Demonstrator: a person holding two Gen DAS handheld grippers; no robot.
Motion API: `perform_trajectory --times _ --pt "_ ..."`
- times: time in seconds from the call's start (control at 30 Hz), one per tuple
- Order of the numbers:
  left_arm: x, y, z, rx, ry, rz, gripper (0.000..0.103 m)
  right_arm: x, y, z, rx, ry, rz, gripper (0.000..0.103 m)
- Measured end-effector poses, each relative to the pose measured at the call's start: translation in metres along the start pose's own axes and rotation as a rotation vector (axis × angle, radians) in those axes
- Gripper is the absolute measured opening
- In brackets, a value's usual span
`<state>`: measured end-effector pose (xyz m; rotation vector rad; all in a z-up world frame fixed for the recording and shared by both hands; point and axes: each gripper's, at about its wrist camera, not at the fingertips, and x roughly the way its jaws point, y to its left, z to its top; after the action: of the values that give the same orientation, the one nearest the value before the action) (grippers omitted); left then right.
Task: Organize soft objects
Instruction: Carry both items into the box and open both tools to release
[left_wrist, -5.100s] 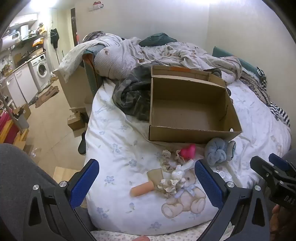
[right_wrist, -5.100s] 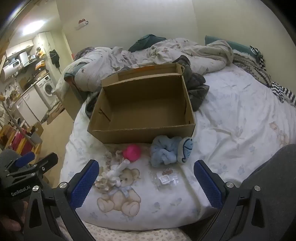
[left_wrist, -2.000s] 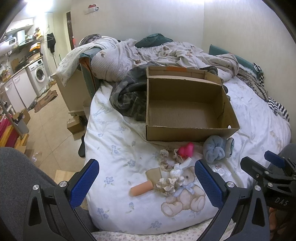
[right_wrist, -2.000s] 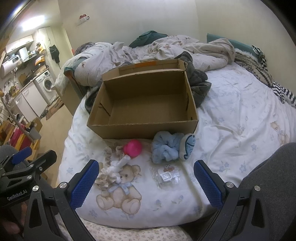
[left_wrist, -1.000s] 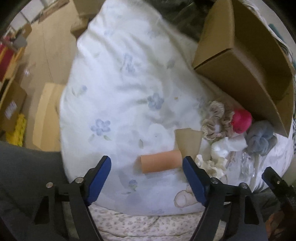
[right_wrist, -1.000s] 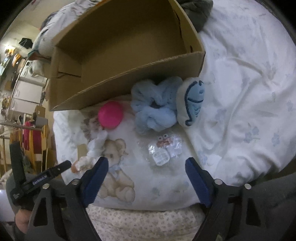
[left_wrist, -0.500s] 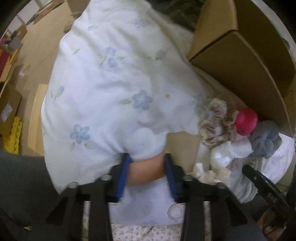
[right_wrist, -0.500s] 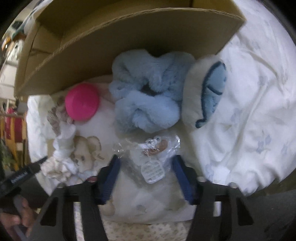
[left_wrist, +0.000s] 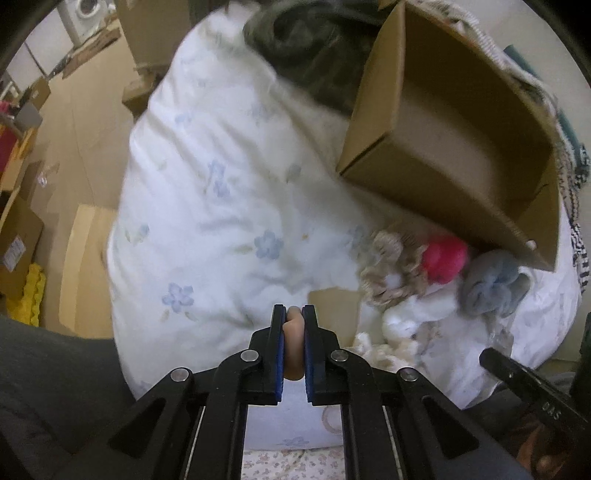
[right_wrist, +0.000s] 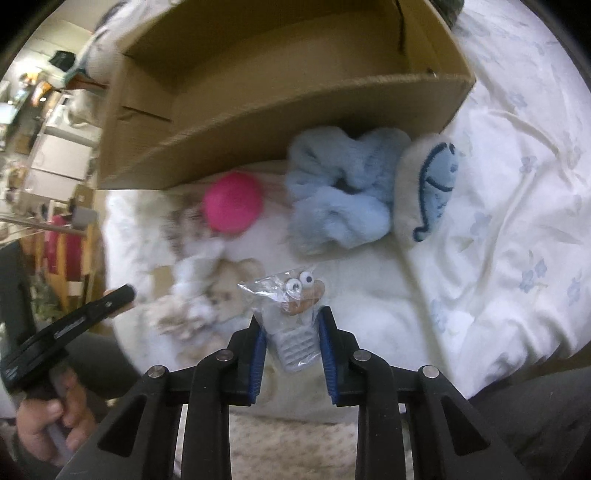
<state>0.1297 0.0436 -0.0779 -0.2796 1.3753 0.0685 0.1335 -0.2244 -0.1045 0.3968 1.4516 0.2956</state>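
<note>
Now both grips look set: left gripper (left_wrist: 294, 328) squeezing the peach foam roll (left_wrist: 294, 345), right gripper (right_wrist: 290, 328) just closing on the bagged toy (right_wrist: 293, 312); lift gently toward the cardboard box (right_wrist: 295, 110).

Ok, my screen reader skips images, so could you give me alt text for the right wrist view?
The right hand-held gripper pinches a clear packet holding a googly-eyed toy on a floral bedspread. Behind lie a blue scrunchie, pink ball and open cardboard box.
</note>
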Motion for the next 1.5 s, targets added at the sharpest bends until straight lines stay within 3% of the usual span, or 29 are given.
perform_trajectory --times 0.27,0.37,0.57,0.67,0.9,1.03,1.2,1.5 --pt "-0.052 -0.032 0.011 0.087 -0.126 -0.075 0.008 -0.055 0.014 0.008 -0.039 -0.122 0.141 0.029" --pt "-0.051 -0.039 0.01 0.122 -0.15 -0.11 0.008 -0.077 0.018 0.016 -0.076 -0.183 0.175 0.029" --pt "-0.059 -0.07 0.036 0.258 -0.193 -0.252 0.008 -0.104 0.017 0.04 -0.125 -0.318 0.241 0.029" --pt "-0.05 -0.077 0.053 0.262 -0.197 -0.251 0.008 -0.101 0.013 0.054 -0.126 -0.357 0.252 0.029" --pt "-0.023 -0.092 0.07 0.302 -0.193 -0.258 0.008 -0.088 -0.002 0.081 -0.08 -0.35 0.2 0.029" --pt "0.001 -0.097 0.068 0.328 -0.185 -0.226 0.008 -0.075 -0.01 0.082 -0.06 -0.341 0.15 0.029" --pt "0.016 -0.11 0.063 0.39 -0.218 -0.113 0.008 -0.057 -0.008 0.087 -0.076 -0.323 0.056 0.029" --pt "0.022 -0.123 0.059 0.437 -0.241 -0.104 0.008 -0.035 -0.01 0.094 -0.045 -0.263 0.001 0.029"
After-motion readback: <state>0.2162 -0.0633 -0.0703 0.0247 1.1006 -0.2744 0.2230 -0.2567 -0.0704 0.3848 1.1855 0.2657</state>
